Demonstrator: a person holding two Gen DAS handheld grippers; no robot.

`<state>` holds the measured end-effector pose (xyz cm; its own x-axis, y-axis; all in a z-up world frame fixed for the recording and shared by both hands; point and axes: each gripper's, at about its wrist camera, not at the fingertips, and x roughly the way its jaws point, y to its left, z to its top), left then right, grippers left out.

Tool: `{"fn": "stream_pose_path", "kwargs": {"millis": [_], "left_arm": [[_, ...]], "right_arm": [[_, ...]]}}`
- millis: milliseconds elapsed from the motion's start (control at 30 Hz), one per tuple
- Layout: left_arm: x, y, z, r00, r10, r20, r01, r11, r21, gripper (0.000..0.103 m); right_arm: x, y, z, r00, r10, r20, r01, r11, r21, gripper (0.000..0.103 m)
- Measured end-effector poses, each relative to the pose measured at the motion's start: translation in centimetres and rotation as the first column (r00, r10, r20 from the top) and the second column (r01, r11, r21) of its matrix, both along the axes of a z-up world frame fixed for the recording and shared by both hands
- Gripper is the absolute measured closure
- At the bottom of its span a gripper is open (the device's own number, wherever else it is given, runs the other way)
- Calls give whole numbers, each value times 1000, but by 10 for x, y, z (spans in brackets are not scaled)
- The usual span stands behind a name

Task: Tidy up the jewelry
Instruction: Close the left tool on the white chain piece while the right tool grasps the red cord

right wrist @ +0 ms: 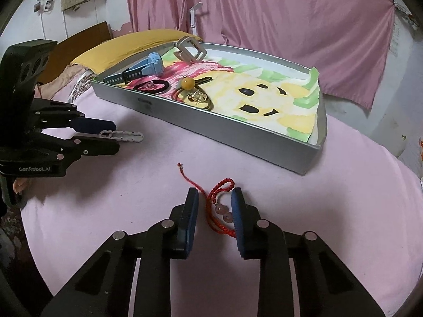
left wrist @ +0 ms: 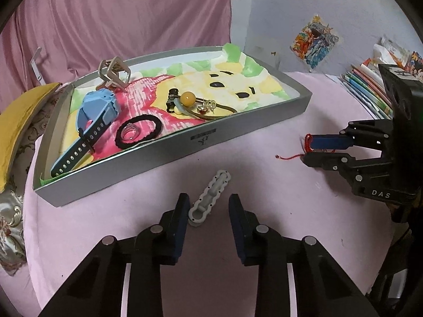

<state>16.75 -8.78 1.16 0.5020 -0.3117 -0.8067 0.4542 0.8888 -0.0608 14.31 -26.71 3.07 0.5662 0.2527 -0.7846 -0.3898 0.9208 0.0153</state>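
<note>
1. In the left wrist view, lower centre: left gripper [left wrist: 208,206] with jaws apart, straddling a pale grey clip [left wrist: 210,198] flat on the pink cloth [left wrist: 264,137]; left pad close beside the clip, a clear gap on the right.
2. In the right wrist view, lower centre: right gripper [right wrist: 214,200] likewise apart around a red cord bracelet [right wrist: 220,206] with two pink beads (right pad just at the cord, contact hard to judge), one loose cord end trailing toward upper left.
3. Upper middle of both views: grey tray [left wrist: 169,155] lined with a painted sheet, holding a blue watch [left wrist: 97,111], black hair tie [left wrist: 140,130], amber bead [left wrist: 188,97] and beige frame [left wrist: 113,72].
4. Readable writing: "DAS" on the right gripper at right edge of the left view; "GenRobot.AI" on the left gripper at left edge of the right view; small dark label on the tray's front wall, illegible.
</note>
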Motion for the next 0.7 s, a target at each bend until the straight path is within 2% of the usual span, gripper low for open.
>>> {"fn": "stream_pose_path", "kwargs": {"millis": [100, 233, 300, 400, 467, 567, 700], "left_arm": [[-4, -3, 0, 1000, -14, -5, 14, 1000, 7, 76], [-7, -10, 0, 1000, -28, -1, 28, 999, 34, 88], [-11, -14, 0, 999, -41, 4, 41, 998, 48, 88], [-15, -13, 0, 999, -45, 1, 45, 998, 35, 89], [-17, -11, 0, 999, -35, -1, 35, 999, 17, 89], [-18, -9, 0, 1000, -14, -9, 14, 1000, -21, 89], [-20, -5, 0, 1000, 12, -29, -14, 996, -83, 89]], "right_arm": [[-2, -2, -1, 1000, 4, 0, -4, 1000, 11, 80], [-4, -2, -1, 1000, 6, -1, -6, 1000, 9, 80], [-5, -2, -1, 1000, 7, 0, -7, 1000, 10, 80], [-6, -3, -2, 1000, 0, 5, 0, 1000, 22, 82], [-8, -2, -2, 1000, -4, 6, 4, 1000, 21, 86], [-11, 0, -1, 1000, 1, 1, -1, 1000, 19, 94], [-18, 4, -1, 1000, 12, -4, -12, 1000, 16, 96]]}}
